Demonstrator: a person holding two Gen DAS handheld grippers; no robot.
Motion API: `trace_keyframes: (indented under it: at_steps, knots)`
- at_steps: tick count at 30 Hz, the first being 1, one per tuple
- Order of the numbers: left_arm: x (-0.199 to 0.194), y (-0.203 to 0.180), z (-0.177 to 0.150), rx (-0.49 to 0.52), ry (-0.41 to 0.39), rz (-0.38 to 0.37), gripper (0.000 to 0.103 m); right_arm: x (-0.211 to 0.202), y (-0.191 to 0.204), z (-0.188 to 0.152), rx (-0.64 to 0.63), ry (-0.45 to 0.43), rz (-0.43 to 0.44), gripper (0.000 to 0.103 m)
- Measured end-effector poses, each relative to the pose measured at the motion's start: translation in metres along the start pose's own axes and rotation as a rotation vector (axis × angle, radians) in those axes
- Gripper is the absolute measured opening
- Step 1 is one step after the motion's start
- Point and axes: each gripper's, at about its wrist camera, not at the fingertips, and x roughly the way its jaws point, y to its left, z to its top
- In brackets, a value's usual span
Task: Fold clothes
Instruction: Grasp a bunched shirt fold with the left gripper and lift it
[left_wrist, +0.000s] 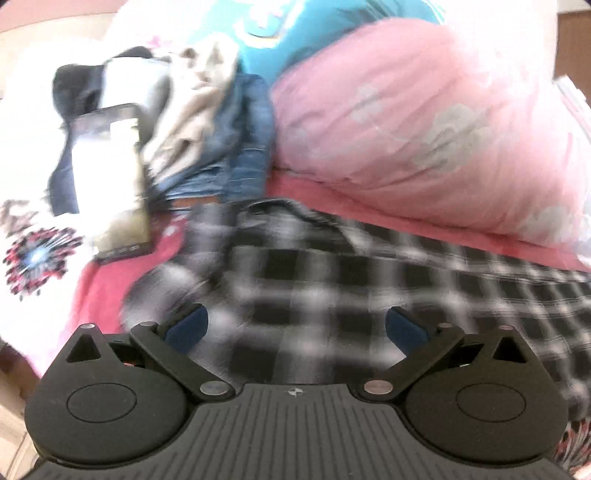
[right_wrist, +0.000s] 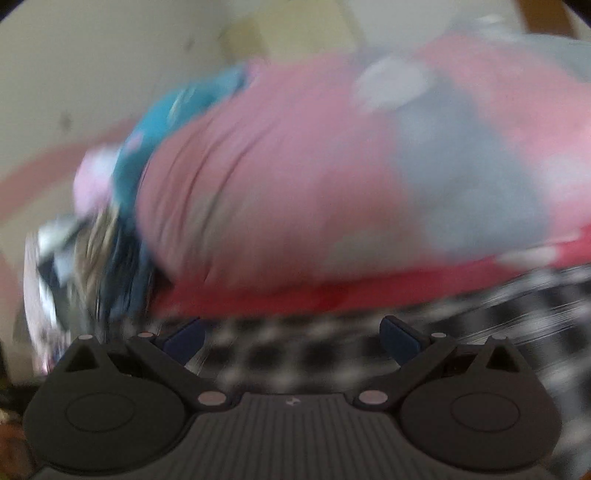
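Your 2 grippers, left gripper (left_wrist: 295, 325) and right gripper (right_wrist: 291, 336), hover jaws spread above the black-and-white checked cloth garment (left_wrist: 332, 266), which stretches rightward beneath both.

Checkered shirt (left_wrist: 332, 273) smearing into motion blur and running off the frame at 3 o'clock, clothes pile (left_wrist: 207, 122) at 10 o'clock blurring, right wrist view blurring all over, pink pillow (right_wrist: 295, 177) losing its edges, heap at 9 o'clock too smeared to tell.

- Shirt (left_wrist: 332, 273): black-and-white check.
- Duvet (left_wrist: 424, 122): pale pink, grey cloud shapes.
- Sheet (left_wrist: 107, 280): red-pink.
- Jeans (left_wrist: 243, 147): faded blue.
- Top (left_wrist: 314, 29): turquoise.
- Pads (left_wrist: 186, 328): dark blue.
- Phone (left_wrist: 107, 177): black frame.
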Motion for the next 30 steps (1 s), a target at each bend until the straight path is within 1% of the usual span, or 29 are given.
trace_keyframes:
  at_steps: [2,4,7,9,11,14,18,21,25,28,30]
  knots:
    - [-0.016,0.010,-0.012,-0.031,-0.031,0.021,0.103,0.028,0.036,-0.012,-0.098,0.051,-0.016,0.103]
    - [-0.020,0.020,-0.020,-0.062,-0.037,0.023,0.103,0.048,0.072,-0.025,-0.207,0.066,-0.027,0.103]
    - [-0.021,0.033,-0.029,-0.092,-0.031,0.016,0.103,0.071,0.104,-0.042,-0.272,0.079,-0.044,0.103]
    - [-0.019,0.039,-0.033,-0.106,-0.032,0.015,0.103,0.087,0.114,-0.051,-0.299,0.099,-0.072,0.103]
    - [-0.018,0.044,-0.036,-0.126,-0.042,0.006,0.103,0.099,0.118,-0.062,-0.325,0.126,-0.112,0.103]
    - [-0.014,0.054,-0.034,-0.166,-0.060,-0.016,0.103,0.098,0.118,-0.073,-0.330,0.087,-0.137,0.103]
    - [-0.006,0.066,-0.030,-0.221,-0.066,-0.030,0.103,0.095,0.116,-0.077,-0.318,0.061,-0.147,0.103]
    - [-0.003,0.075,-0.026,-0.270,-0.084,-0.066,0.103,0.095,0.118,-0.081,-0.322,0.048,-0.158,0.103]
    - [0.000,0.081,-0.027,-0.304,-0.077,-0.083,0.102,0.101,0.119,-0.080,-0.327,0.045,-0.167,0.103]
    - [0.003,0.086,-0.034,-0.362,-0.062,-0.130,0.101,0.101,0.119,-0.080,-0.329,0.041,-0.168,0.103]
    - [0.005,0.088,-0.038,-0.388,-0.068,-0.152,0.099,0.101,0.119,-0.081,-0.328,0.037,-0.166,0.103]
